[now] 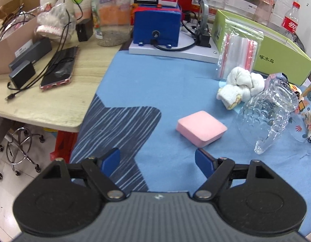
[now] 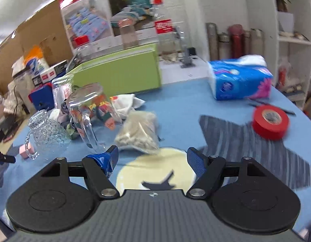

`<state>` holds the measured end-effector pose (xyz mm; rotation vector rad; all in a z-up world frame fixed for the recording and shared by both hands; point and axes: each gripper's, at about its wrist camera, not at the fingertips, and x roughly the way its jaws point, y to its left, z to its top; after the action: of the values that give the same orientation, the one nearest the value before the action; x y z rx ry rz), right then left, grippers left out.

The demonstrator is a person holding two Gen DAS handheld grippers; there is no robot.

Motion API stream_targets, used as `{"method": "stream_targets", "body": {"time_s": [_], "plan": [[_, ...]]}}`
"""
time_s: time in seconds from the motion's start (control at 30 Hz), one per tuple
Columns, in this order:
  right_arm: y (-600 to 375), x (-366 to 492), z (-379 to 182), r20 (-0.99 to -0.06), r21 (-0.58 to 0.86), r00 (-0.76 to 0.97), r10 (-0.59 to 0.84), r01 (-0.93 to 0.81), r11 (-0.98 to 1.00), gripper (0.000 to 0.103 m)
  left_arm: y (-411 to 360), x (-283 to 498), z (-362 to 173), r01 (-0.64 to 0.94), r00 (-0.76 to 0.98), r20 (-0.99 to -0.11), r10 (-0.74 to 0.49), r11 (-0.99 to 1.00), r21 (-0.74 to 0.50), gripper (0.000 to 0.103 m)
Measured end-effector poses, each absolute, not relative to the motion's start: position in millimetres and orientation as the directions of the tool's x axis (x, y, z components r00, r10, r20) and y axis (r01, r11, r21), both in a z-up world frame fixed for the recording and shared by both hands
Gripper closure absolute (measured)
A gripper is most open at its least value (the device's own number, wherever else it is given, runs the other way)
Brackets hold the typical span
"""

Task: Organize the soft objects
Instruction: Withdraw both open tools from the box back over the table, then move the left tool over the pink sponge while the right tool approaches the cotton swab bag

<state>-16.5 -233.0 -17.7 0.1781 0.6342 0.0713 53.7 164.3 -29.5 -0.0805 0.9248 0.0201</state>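
Nothing looks sorted yet; my left gripper (image 1: 157, 161) and right gripper (image 2: 152, 159) both hang released and empty over the blue cloth (image 1: 165, 84); the pink sponge (image 1: 201, 128) lies mid-cloth, the white towel (image 1: 244, 82) toward its far edge, both ungathered.

One pink sponge (image 1: 201, 128), two glass mugs (image 2: 47, 134), one knotted white cloth (image 1: 243, 80), one red tape roll (image 2: 270, 122), one tissue pack (image 2: 240, 79), one green box (image 2: 117, 71).
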Motion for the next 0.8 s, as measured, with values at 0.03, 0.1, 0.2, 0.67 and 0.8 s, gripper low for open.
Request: {"method": "stream_targets", "body": {"time_s": [0.03, 0.1, 0.2, 0.67, 0.8], "plan": [[-229, -8, -18, -0.588, 0.161, 0.8, 0.119, -0.027, 0.986, 0.042, 163, 54, -29, -0.046, 0.603, -0.797, -0.019, 0.997, -0.058, 0.022], [-223, 8, -21, -0.614, 0.118, 0.781, 0.116, -0.055, 0.992, 0.042, 162, 53, -27, -0.042, 0.606, -0.796, -0.014, 0.998, -0.05, 0.022], [-219, 21, -29, -0.648, 0.059, 0.752, 0.121, -0.109, 0.992, 0.042, 167, 55, -26, -0.061, 0.604, -0.797, 0.006, 0.997, -0.039, 0.022], [-293, 39, -36, -0.674, 0.008, 0.734, -0.08, 0.115, 0.993, 0.041, 153, 75, -24, -0.058, 0.592, -0.806, 0.016, 0.998, -0.022, 0.022], [-285, 24, -23, -0.637, 0.014, 0.771, -0.027, 0.047, 0.999, 0.041, 142, 79, -21, -0.029, 0.597, -0.802, -0.01, 0.999, -0.035, 0.02]]}}
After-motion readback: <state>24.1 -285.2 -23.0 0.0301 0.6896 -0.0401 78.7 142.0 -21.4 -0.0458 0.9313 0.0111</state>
